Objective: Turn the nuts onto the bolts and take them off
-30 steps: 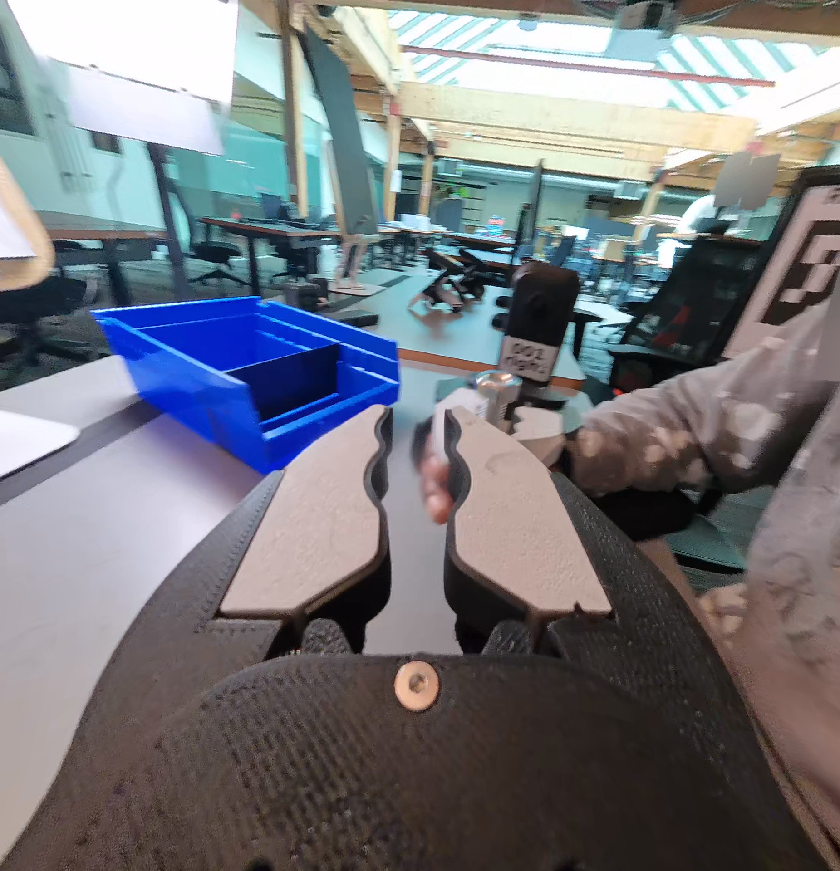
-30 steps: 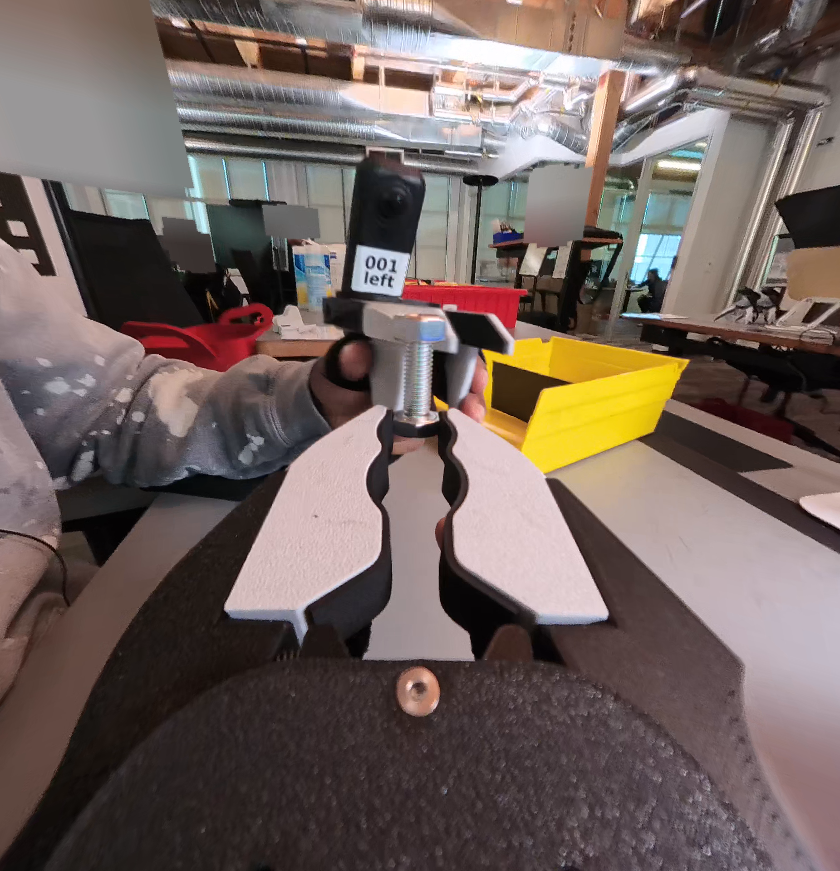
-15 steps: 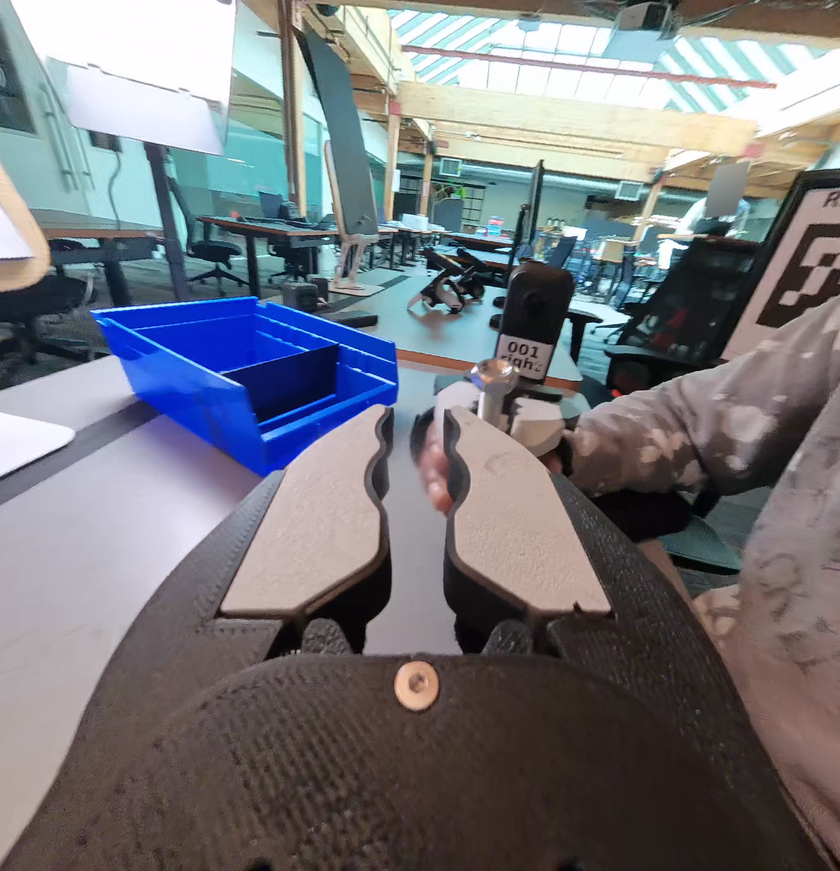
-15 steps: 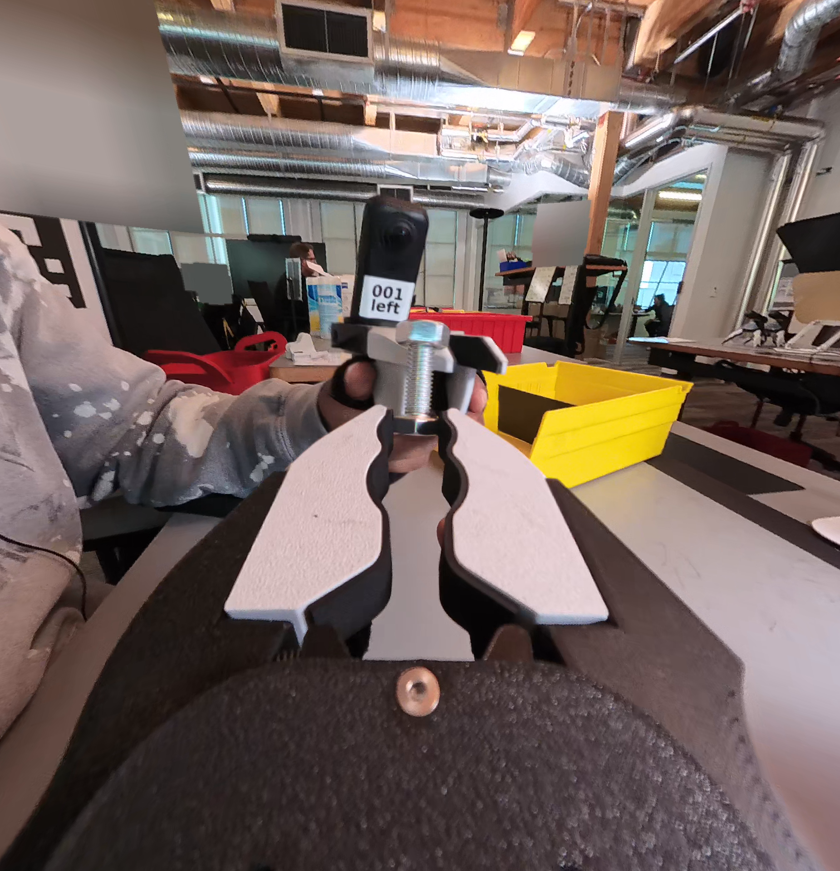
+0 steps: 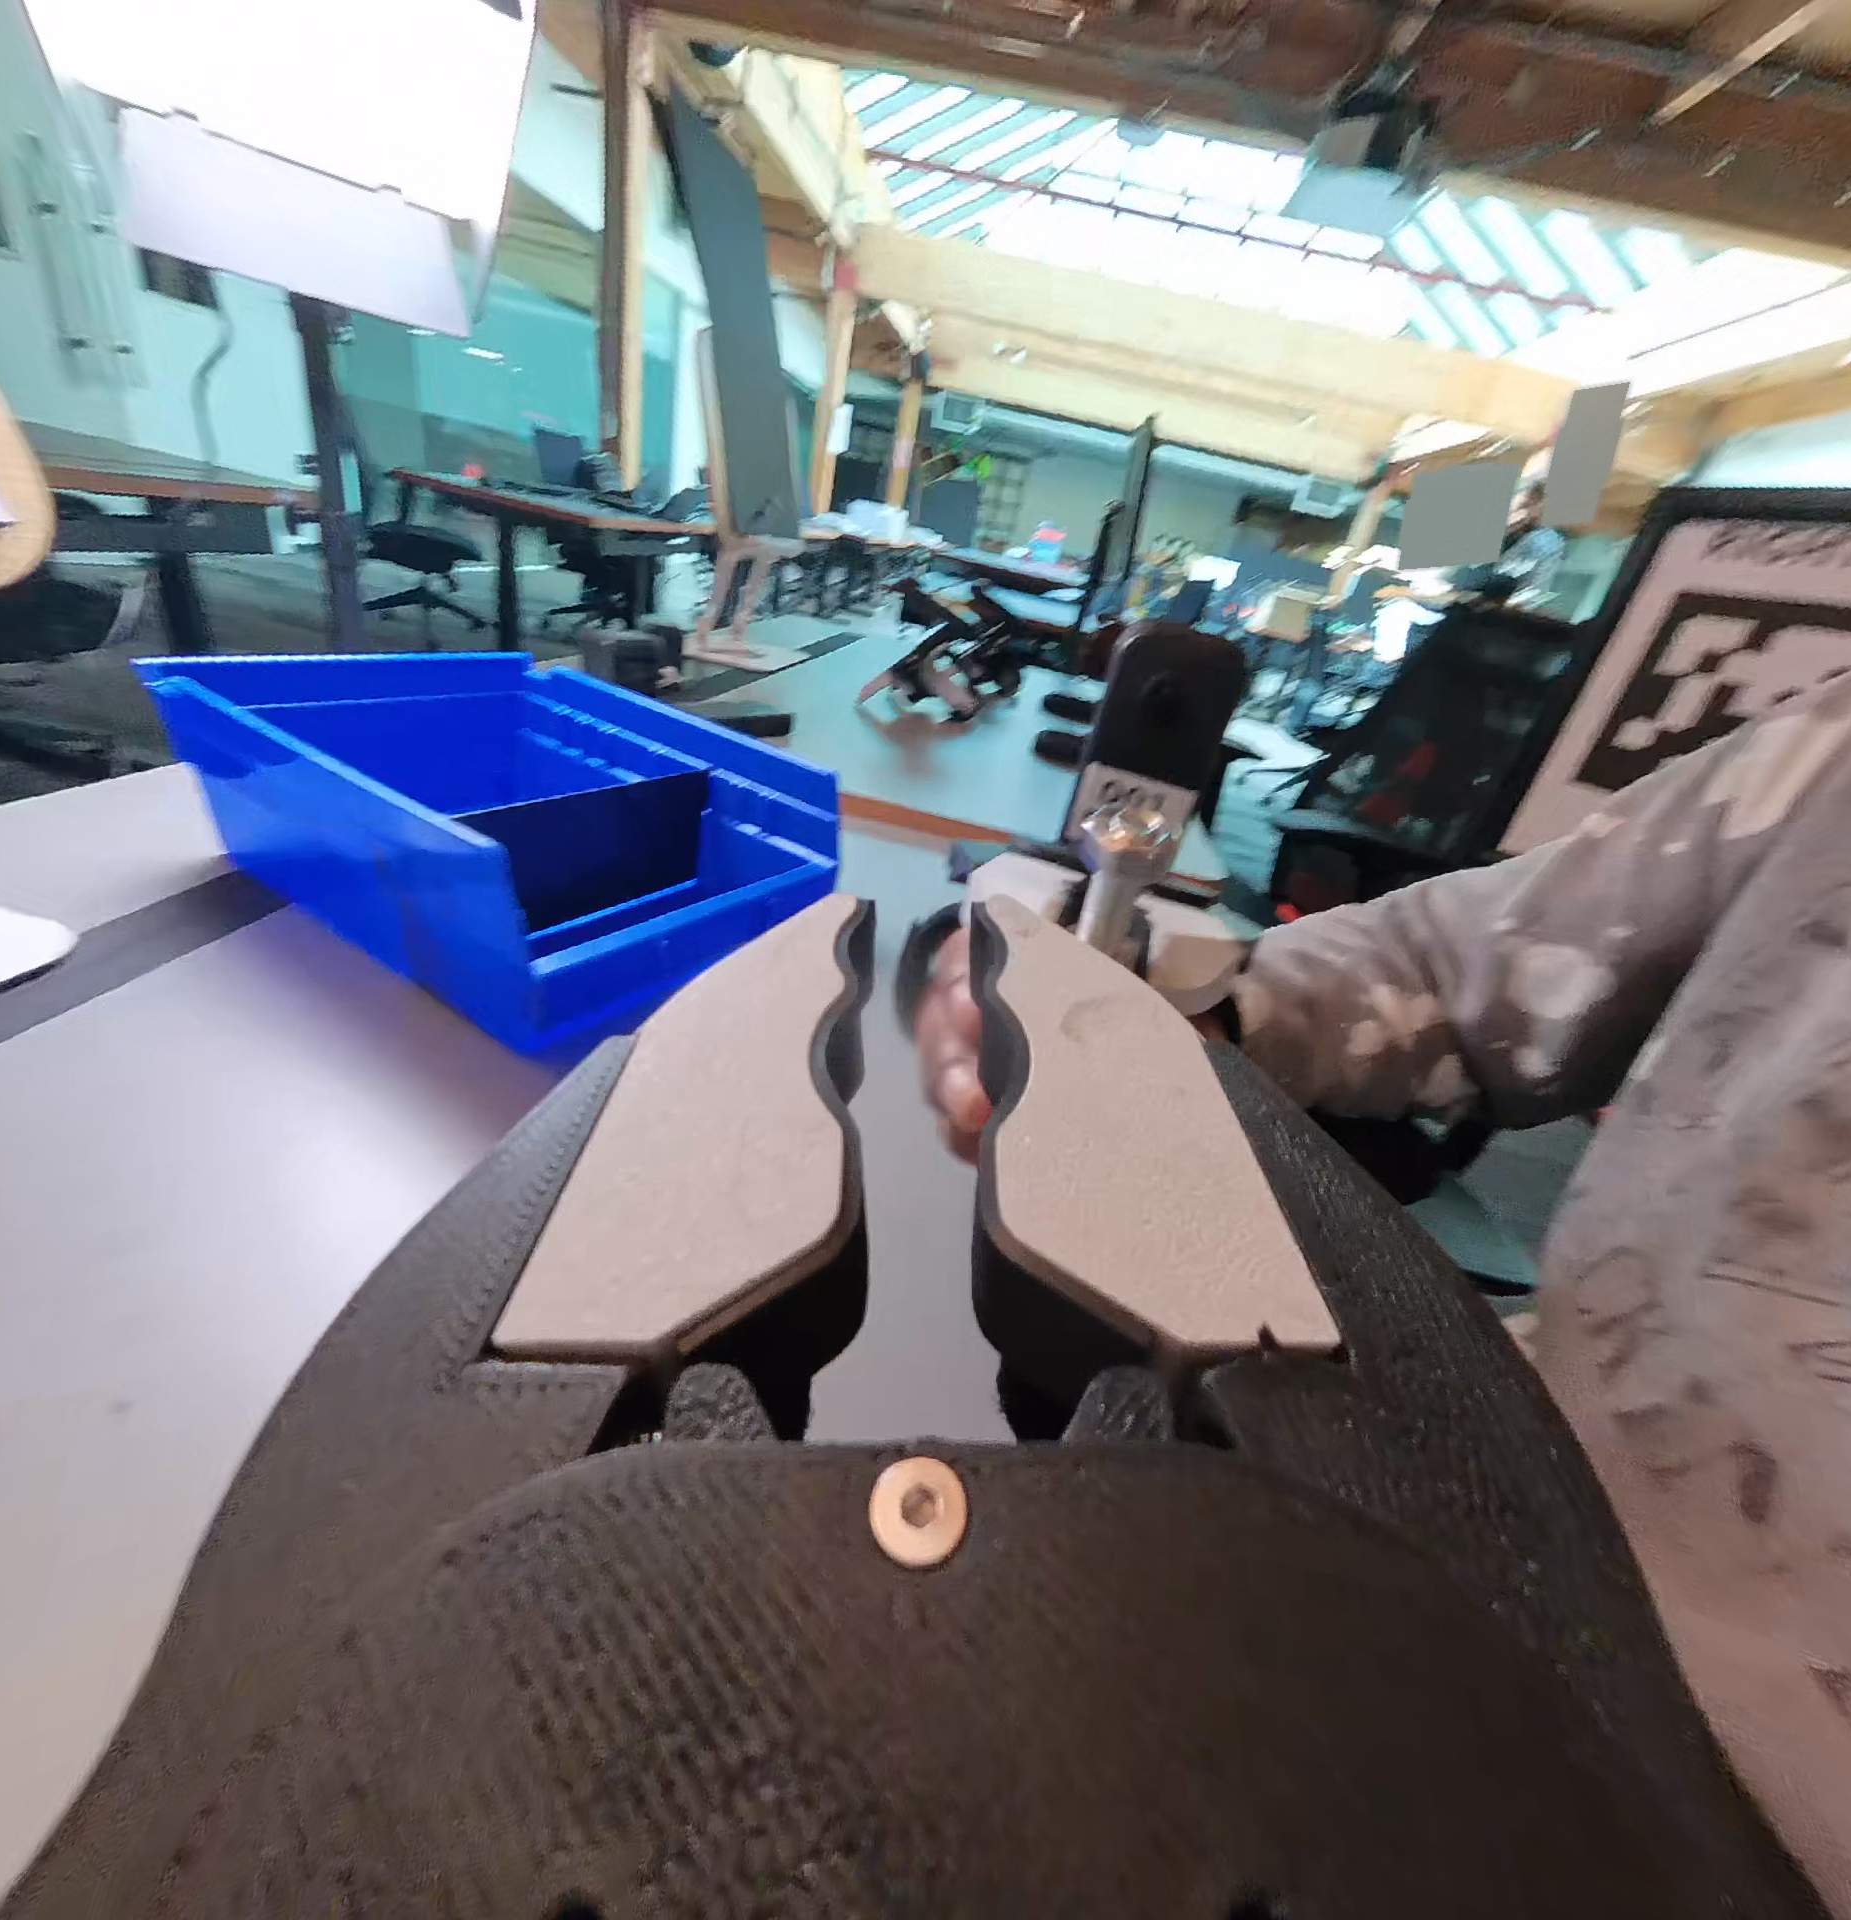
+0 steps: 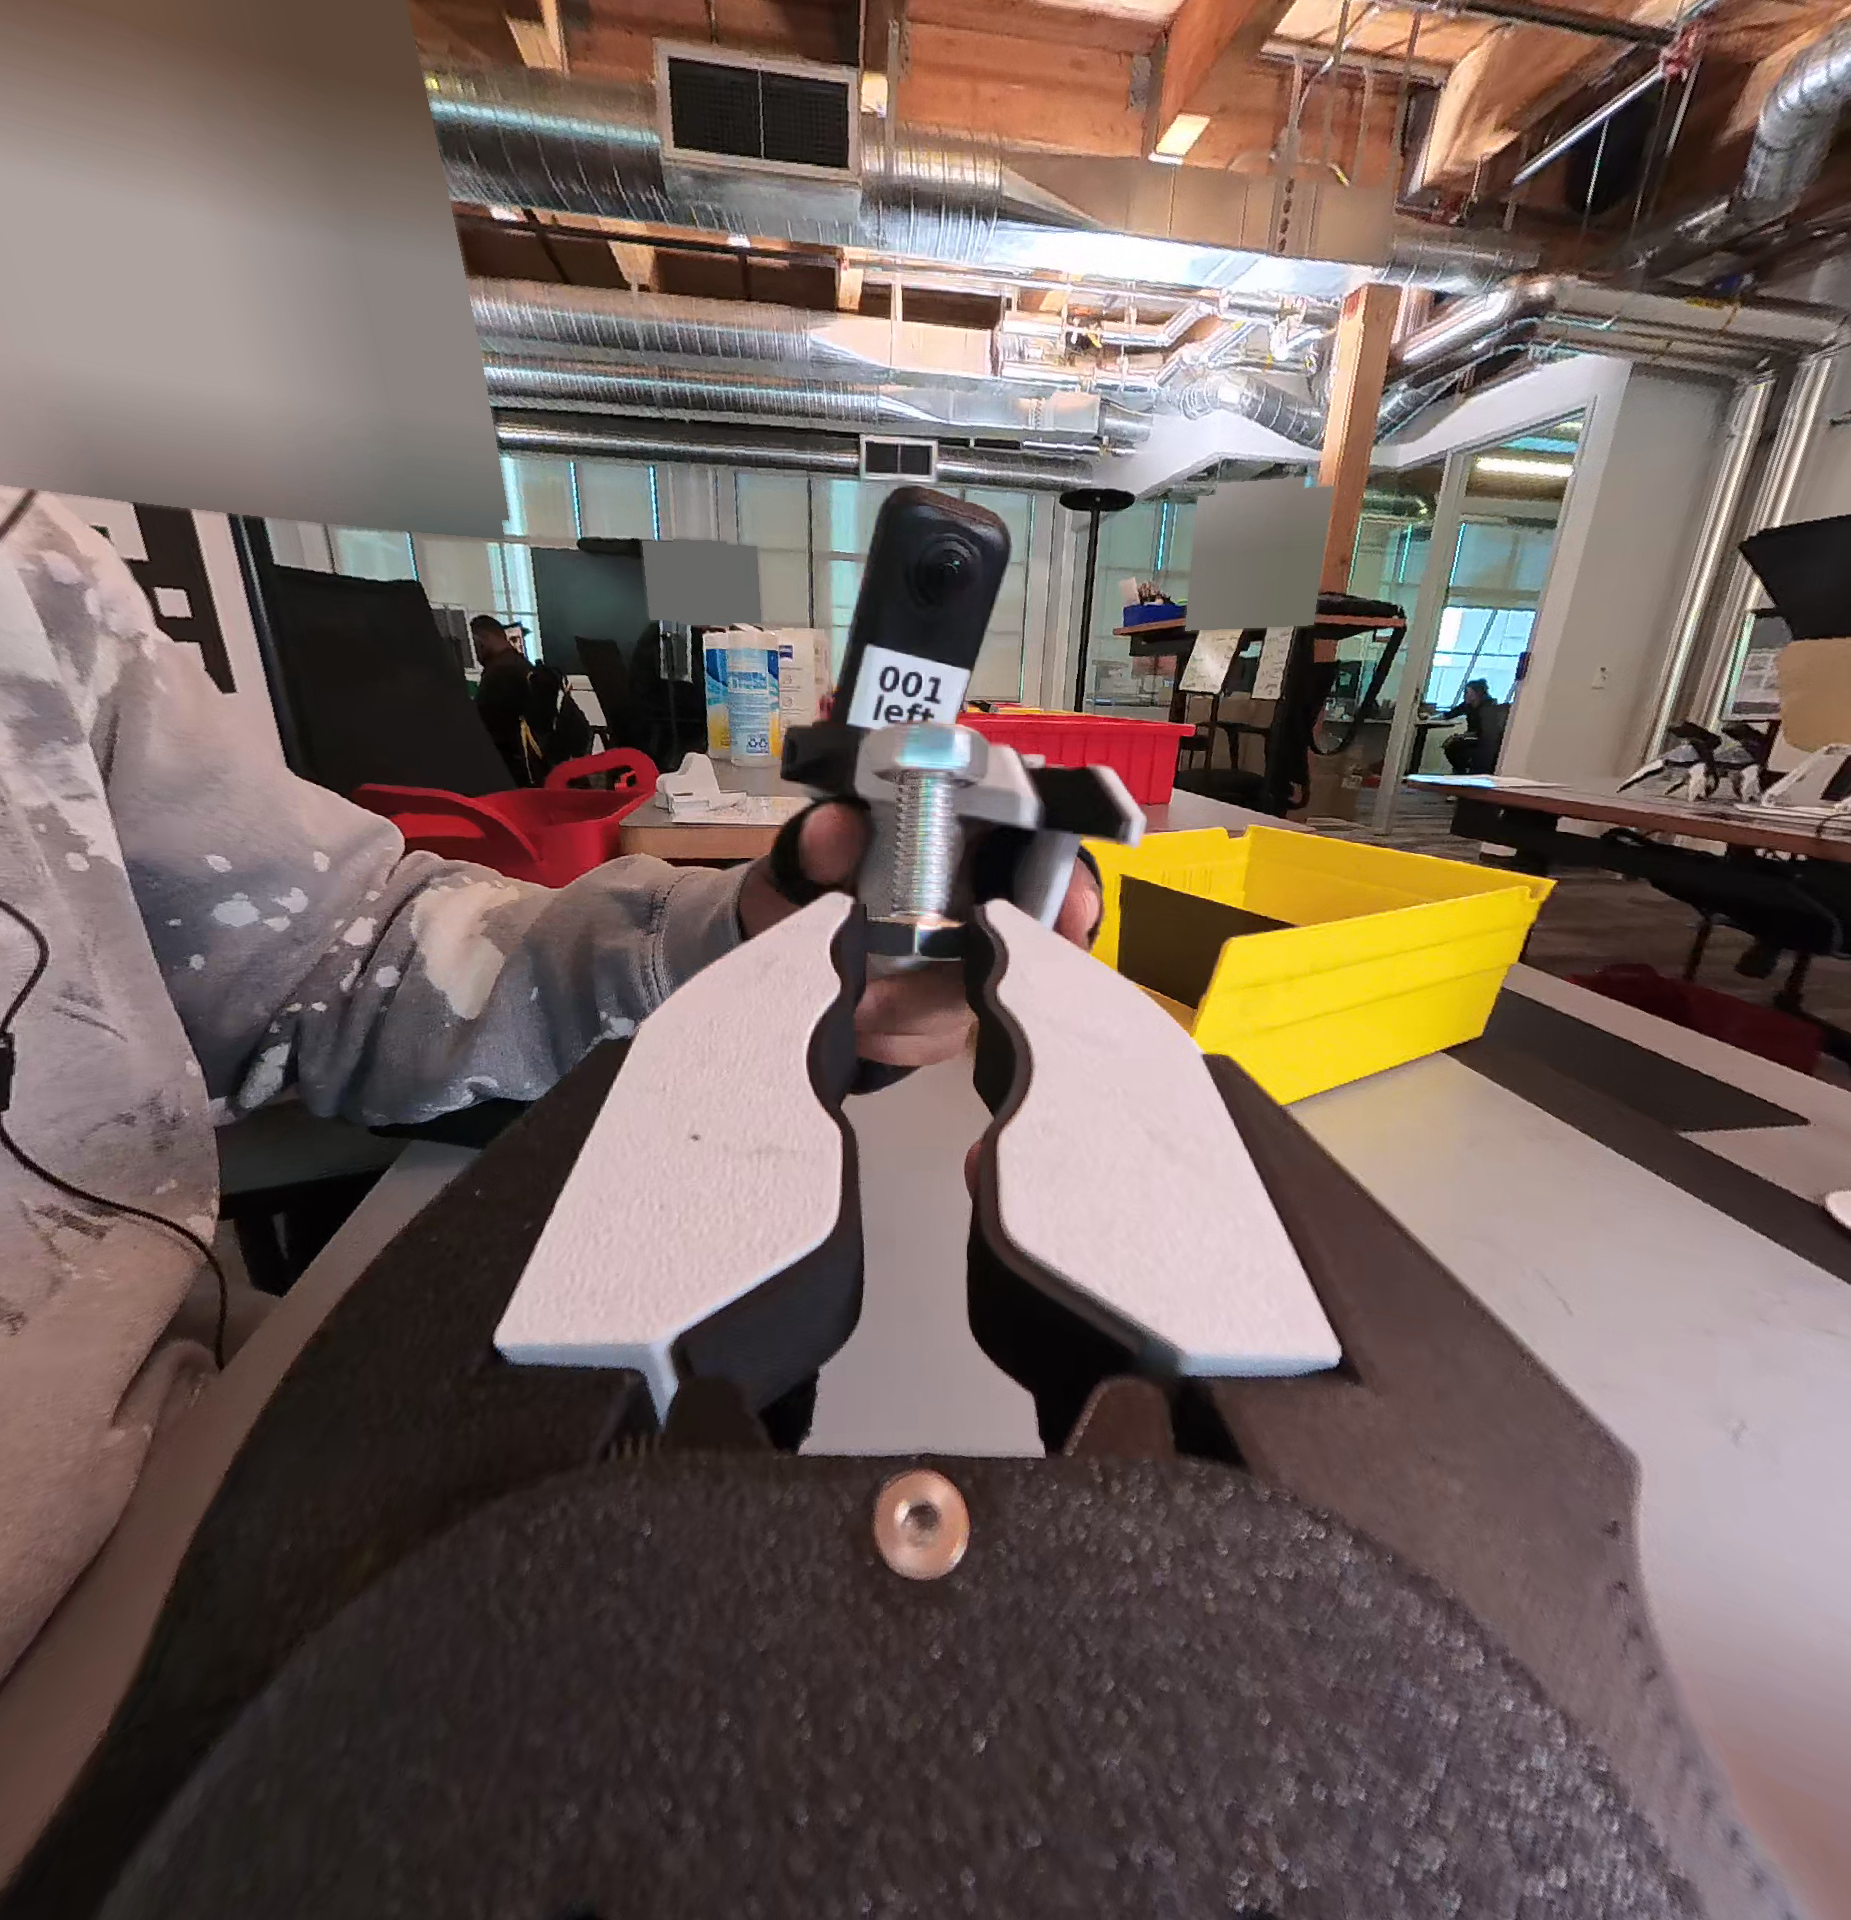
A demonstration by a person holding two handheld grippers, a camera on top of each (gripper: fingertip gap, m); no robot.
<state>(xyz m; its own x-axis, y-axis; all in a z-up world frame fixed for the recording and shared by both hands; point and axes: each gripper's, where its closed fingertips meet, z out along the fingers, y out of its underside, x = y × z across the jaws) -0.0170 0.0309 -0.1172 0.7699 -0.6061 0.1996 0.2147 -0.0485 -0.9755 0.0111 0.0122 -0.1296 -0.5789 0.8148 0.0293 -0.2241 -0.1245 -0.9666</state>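
Observation:
In the right wrist view my right gripper [image 6: 916,940] is shut on a steel nut [image 6: 913,937] at the lower end of an upright steel bolt [image 6: 919,847], with the hex head on top. My left gripper [image 6: 947,790] faces me just behind the bolt head. I cannot tell whether it touches the head. In the left wrist view my left gripper [image 5: 919,920] has a narrow gap between its fingers and nothing in it. The bolt [image 5: 1116,868] stands just beyond and right of its tips, in the right gripper [image 5: 1103,935]. The nut is hidden there.
A blue bin [image 5: 485,821] sits on the grey table [image 5: 173,1195] to the left of my left gripper. A yellow bin [image 6: 1316,935] sits to the right of my right gripper. A person's sleeves [image 6: 329,935] reach in from the table edge. Red bins stand behind.
The right wrist view has tilted upward and shows more ceiling. The bolt stays in the right gripper's grip. The left gripper's gap is unchanged, and the bolt head leans slightly more toward it.

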